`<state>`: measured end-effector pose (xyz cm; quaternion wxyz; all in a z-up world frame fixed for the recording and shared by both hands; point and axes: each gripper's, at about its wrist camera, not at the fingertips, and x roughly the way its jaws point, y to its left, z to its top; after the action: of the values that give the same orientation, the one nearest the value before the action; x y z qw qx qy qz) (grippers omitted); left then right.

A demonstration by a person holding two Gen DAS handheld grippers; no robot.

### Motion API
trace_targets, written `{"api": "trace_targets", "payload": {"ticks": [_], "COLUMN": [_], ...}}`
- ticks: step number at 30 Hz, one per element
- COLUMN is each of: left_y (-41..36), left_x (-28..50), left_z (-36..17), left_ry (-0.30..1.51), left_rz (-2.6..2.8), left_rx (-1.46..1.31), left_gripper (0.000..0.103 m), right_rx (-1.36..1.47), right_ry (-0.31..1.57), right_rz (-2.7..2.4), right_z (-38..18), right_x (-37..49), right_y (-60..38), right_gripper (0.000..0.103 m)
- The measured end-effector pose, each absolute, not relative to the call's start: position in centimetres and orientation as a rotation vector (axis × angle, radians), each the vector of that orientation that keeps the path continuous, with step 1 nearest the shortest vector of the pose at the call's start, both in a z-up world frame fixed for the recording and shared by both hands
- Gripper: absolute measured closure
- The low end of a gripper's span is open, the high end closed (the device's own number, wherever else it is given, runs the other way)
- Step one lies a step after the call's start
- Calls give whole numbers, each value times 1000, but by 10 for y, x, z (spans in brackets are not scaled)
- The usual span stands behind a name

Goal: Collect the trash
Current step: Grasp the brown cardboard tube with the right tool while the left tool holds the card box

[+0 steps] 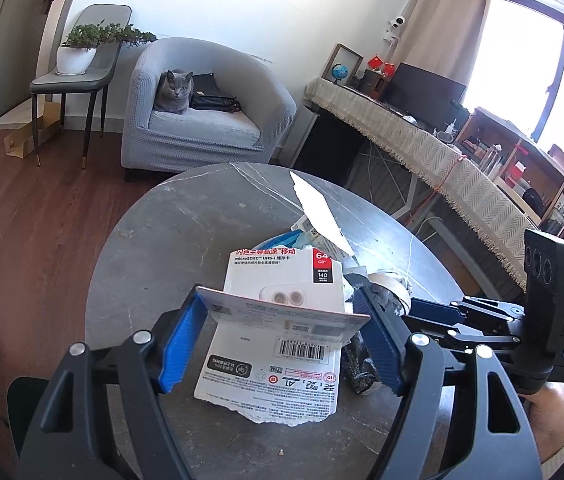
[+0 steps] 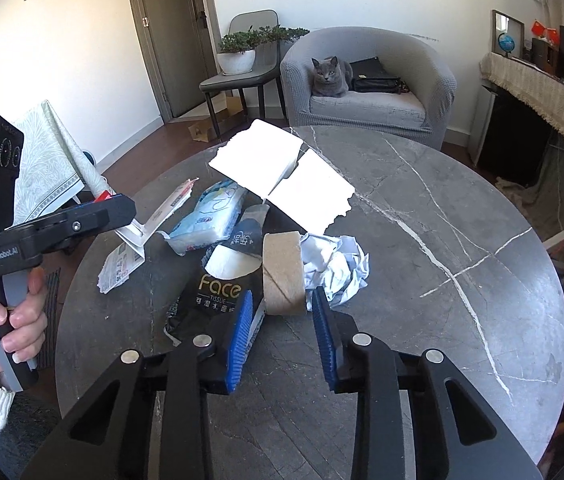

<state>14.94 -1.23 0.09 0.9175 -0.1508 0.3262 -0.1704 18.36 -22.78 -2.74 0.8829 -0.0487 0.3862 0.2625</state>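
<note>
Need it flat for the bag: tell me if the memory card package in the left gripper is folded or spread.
Folded. The memory card package bends along a crease between the left gripper's pads: one panel stands up, the torn barcode panel hangs down toward the table.

Card packaging (image 1: pixel 282 280) reads "microSDXC"; black wrapper (image 2: pixel 218 292) "Face"

Dark grey tabletop (image 2: pixel 442 240), veined with thin white lines like marble. The left tongs (image 1: pixel 282 320) and right tongs (image 2: pixel 280 320) show black arms with ribbed blue pads. White card packaging (image 1: pixel 282 280) carries red and black print plus a black barcode. There's a black tissue wrapper (image 2: pixel 214 292) with gold lettering, a brown cardboard roll (image 2: pixel 282 272), crumpled white paper (image 2: pixel 334 264), a pale blue tissue pack (image 2: pixel 210 220), and a grey cat (image 2: pixel 328 78) on a grey armchair (image 2: pixel 434 84).
</note>
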Motion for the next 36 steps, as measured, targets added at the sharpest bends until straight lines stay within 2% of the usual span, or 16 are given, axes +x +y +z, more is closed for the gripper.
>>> {"api": "trace_targets", "payload": {"ticks": [4,7,36], "left_y": [-8,-7,25], "left_x": [145,144,83], "left_z": [3,4,23], "left_ry": [667,666,631], "left_rz": [-355,-358,-324], "left_rx": [-310,-309,-317], "left_gripper": [27,27,27], "right_rx": [-101,-106,-80], "right_ry": [804,799,657], "right_rz": [535,518,519], "right_z": [-27,-26,25], "right_x": [186,188,131], "right_y": [-224,-222,-199], "right_gripper": [72,82,82]}}
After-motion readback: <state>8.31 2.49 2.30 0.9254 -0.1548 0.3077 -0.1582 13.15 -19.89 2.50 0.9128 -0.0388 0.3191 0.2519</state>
